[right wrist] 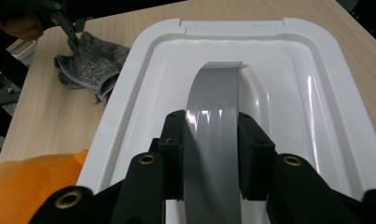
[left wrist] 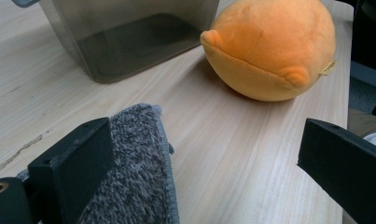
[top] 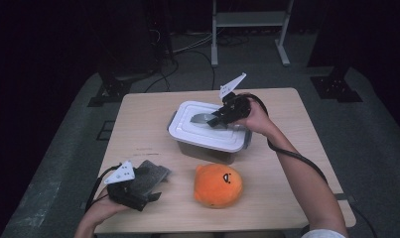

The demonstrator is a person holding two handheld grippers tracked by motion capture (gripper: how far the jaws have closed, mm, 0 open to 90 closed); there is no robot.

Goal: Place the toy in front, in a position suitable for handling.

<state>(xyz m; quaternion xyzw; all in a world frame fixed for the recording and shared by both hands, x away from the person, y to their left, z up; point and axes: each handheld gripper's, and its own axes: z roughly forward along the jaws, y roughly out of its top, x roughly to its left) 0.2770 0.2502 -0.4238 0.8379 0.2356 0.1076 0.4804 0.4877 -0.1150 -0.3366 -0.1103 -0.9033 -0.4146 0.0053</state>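
Two black jaws of my right gripper (right wrist: 209,154) clamp the grey arched handle (right wrist: 212,140) of the white plastic lid (top: 207,130), which sits on a smoky translucent box (left wrist: 125,37) mid-table. Nearer me lies a round orange plush toy (top: 218,185). My left gripper (top: 138,196), jaws wide, rests on a grey fuzzy cloth (left wrist: 129,177).
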